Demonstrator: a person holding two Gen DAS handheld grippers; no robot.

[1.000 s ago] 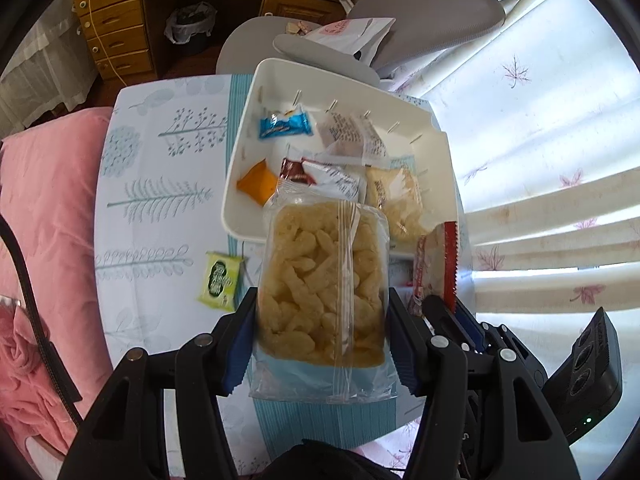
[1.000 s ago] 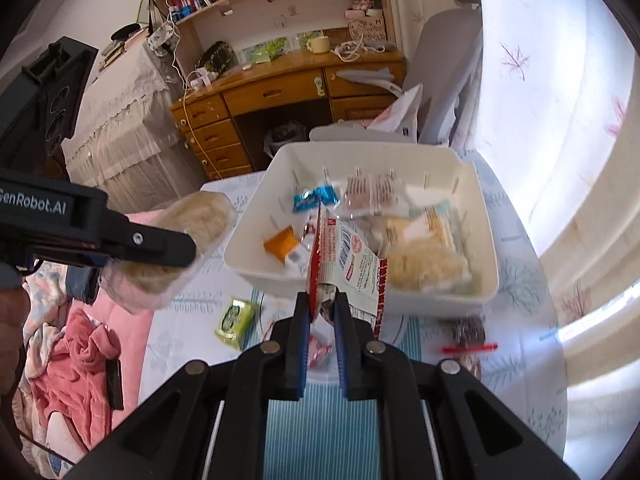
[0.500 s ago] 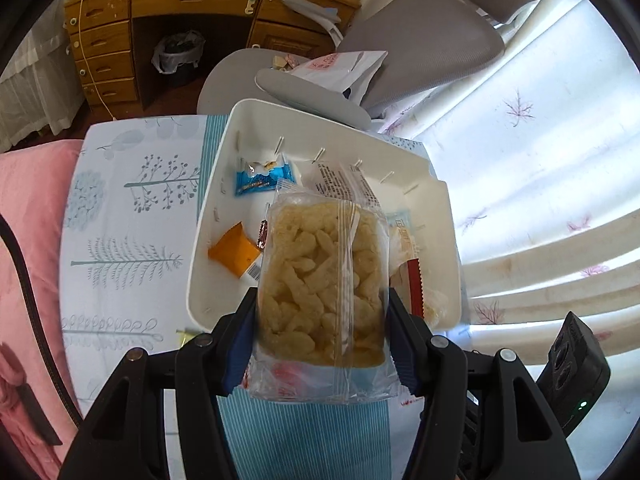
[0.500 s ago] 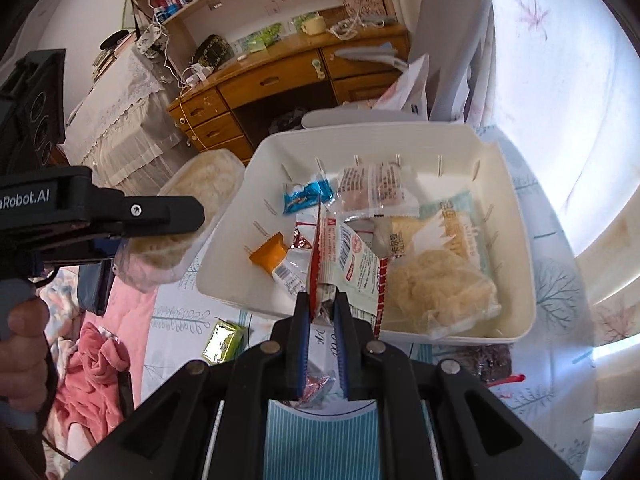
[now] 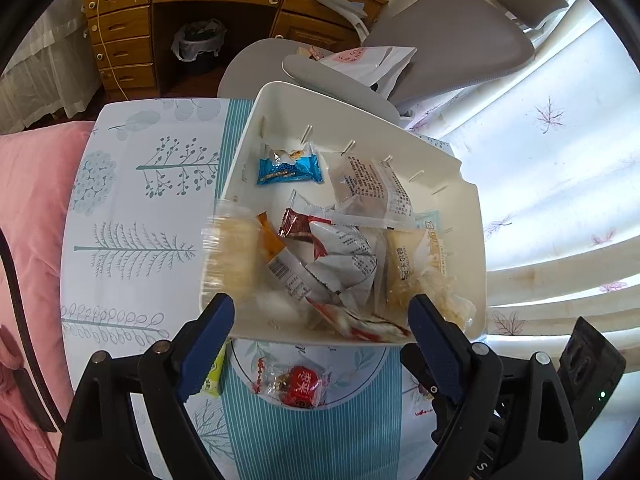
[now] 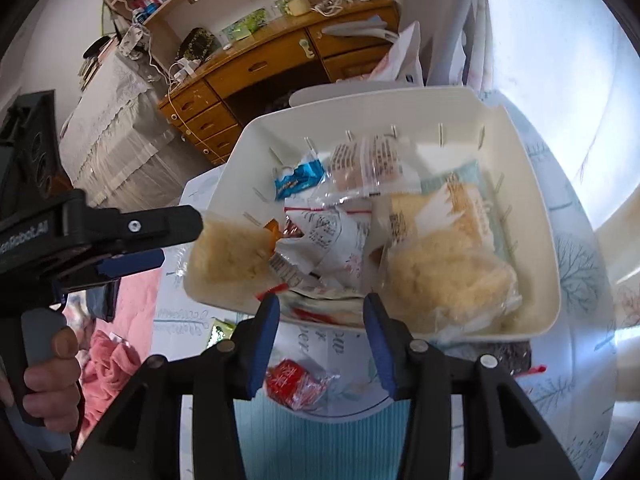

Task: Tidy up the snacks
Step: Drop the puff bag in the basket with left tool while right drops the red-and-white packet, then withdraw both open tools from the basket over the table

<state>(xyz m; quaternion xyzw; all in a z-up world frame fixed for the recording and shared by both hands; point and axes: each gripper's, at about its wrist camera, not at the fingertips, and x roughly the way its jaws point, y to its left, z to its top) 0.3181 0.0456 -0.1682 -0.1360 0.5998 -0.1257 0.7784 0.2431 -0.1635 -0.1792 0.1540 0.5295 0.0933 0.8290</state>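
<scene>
Now both pairs of fingers are spread with nothing between them. The left gripper [image 5: 322,312] hovers over the near rim of the white bin [image 5: 468,208], and the right gripper [image 6: 318,314] hangs at the same rim. A clear bag of puffed snacks [image 5: 234,256] appears blurred at the bin's left edge, free of the fingers [image 5: 212,336]; whether it touches the bin I cannot tell. Inside lie a blue wrapper [image 5: 290,168], a clear printed packet [image 5: 376,192] and a red-and-white packet [image 5: 340,256]. On the worktop [image 5: 132,216], just before the bin, sits a red candy packet [image 5: 298,386], with a green packet [image 6: 220,332] beside it.
</scene>
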